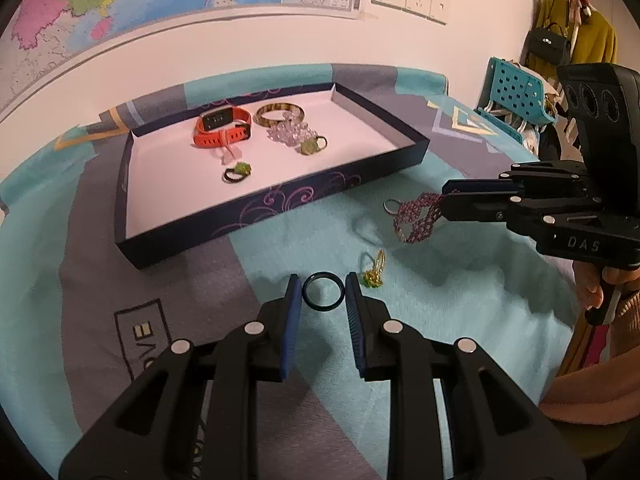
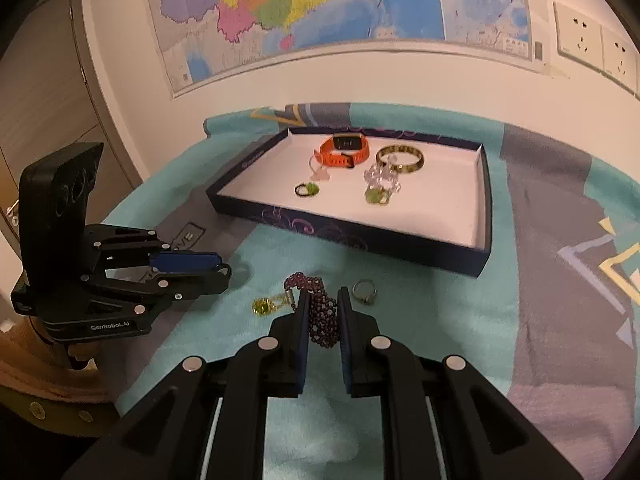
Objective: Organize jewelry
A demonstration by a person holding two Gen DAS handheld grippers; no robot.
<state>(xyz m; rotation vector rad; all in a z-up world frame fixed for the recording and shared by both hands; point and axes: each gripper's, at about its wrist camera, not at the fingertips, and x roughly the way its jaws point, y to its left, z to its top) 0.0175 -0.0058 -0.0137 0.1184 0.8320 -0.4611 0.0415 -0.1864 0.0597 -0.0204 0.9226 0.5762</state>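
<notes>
Right wrist: silver ring [image 2: 365, 291] and yellow-green charm [image 2: 269, 305] flank the beaded bracelet [image 2: 320, 312].

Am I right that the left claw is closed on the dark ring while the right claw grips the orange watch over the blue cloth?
Not quite: the right claw grips the purple beaded bracelet, not the orange watch, which lies in the tray; the right wrist view shows this. The left claw is indeed closed on the dark ring, over the blue cloth.
</notes>
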